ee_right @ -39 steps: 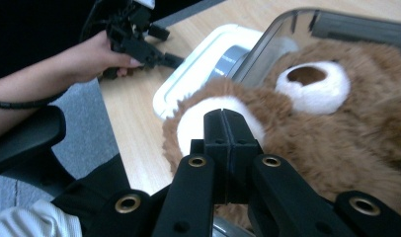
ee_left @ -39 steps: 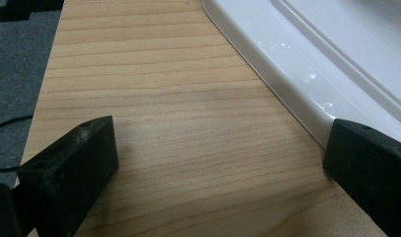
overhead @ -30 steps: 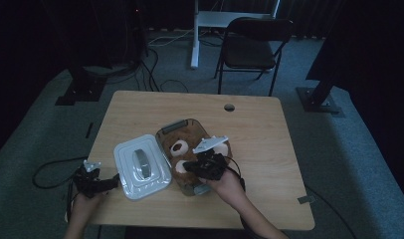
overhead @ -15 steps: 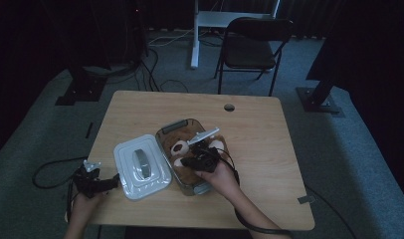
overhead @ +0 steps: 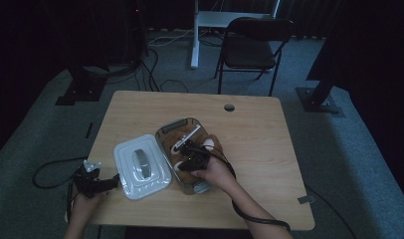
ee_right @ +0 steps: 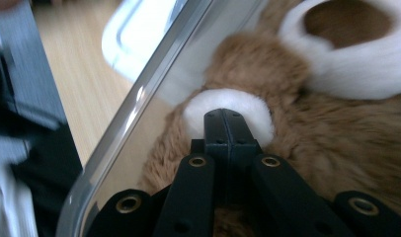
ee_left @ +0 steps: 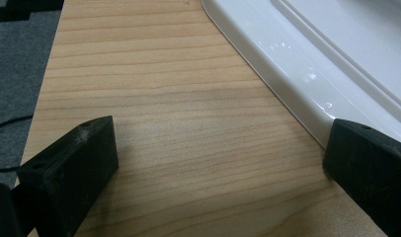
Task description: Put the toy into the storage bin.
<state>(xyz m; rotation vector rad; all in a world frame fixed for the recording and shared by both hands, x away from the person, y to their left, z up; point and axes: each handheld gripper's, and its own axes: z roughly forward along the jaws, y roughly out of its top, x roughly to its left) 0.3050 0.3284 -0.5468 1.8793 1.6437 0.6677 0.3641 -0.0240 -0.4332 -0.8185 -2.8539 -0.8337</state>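
Right claw [ee_right: 228,121] (jaws together) presses the plush bear's [ee_right: 307,123] white patch [ee_right: 228,106].

the high view looks forward and down from above my side of the surface [overhead: 269,149], far enough to take in all of it. the camera on my left claw [ee_left: 213,163] sits low and very near the white lid [ee_left: 337,64]. the camera on my right claw [ee_right: 230,123] is pressed close to the plush toy [ee_right: 337,138] inside the clear box [ee_right: 139,98]. both close views share the lid with the high one.
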